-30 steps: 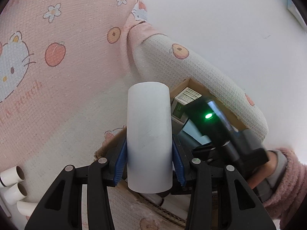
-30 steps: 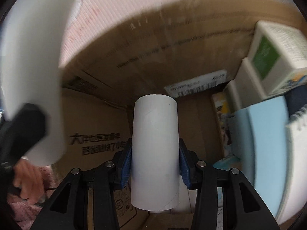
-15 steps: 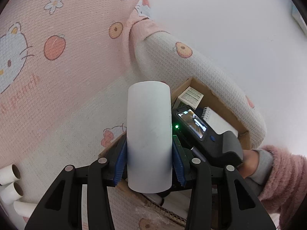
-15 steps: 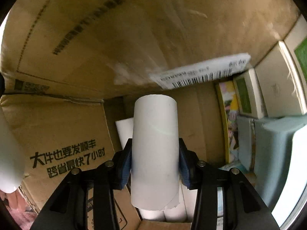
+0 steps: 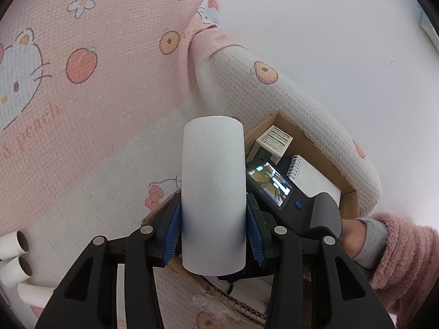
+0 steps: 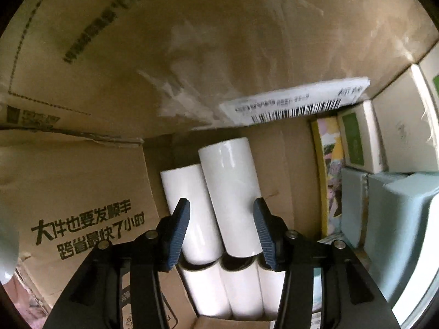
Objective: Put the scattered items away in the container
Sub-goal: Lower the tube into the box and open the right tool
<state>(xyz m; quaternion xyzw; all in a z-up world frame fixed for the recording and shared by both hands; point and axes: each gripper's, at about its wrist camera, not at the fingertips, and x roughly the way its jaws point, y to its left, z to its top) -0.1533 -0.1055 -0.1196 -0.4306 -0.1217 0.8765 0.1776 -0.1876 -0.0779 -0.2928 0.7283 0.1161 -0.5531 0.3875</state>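
Note:
My left gripper (image 5: 214,219) is shut on a white paper roll (image 5: 214,186) and holds it above the near edge of the open cardboard box (image 5: 323,153). My right gripper (image 6: 221,219) is open inside the box (image 6: 82,192), its blue pads (image 6: 179,227) apart. A white roll (image 6: 233,194) lies free between and beyond them, on top of several other white rolls (image 6: 192,205) on the box floor. The right gripper's body with its lit screen (image 5: 270,183) shows in the left wrist view, reaching into the box.
Small white-and-green boxes (image 6: 359,142), a light blue pack (image 6: 397,219) and a spiral notepad (image 5: 310,175) fill the box's right side. Three loose rolls (image 5: 16,263) lie on the pink patterned blanket (image 5: 82,109) at lower left. A pink-sleeved hand (image 5: 392,252) holds the right gripper.
My right gripper has opened and let go of its roll, which now rests on the rolls in the box. My left gripper still holds its roll over the box edge.

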